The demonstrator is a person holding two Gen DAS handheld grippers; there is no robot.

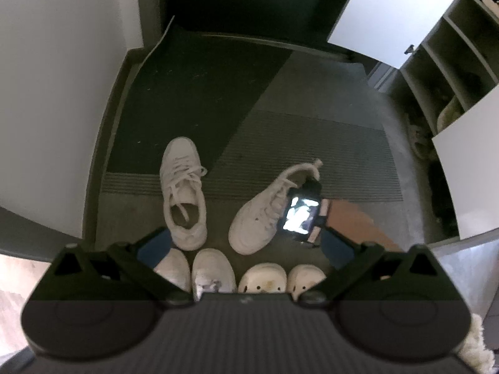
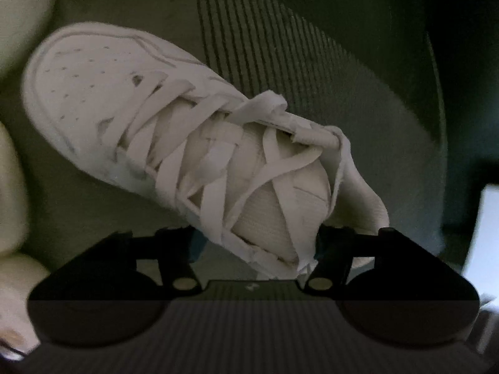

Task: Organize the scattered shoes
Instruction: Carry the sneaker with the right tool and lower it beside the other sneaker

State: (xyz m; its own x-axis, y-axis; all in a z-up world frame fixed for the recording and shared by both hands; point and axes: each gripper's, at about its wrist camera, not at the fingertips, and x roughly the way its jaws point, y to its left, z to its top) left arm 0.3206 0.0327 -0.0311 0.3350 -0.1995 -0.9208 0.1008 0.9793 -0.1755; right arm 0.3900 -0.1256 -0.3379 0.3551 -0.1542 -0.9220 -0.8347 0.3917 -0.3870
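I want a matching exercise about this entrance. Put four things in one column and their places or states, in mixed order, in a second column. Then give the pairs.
Things:
1. angled sneaker
2. straight sneaker
3. pair of clogs
4. shoe cabinet

Places or states:
A. door open
B. in the near row of shoes
C. free on the mat, no tool at it
D. straddled by the right tool

Pairs: 1-D, 2-C, 3-B, 4-A
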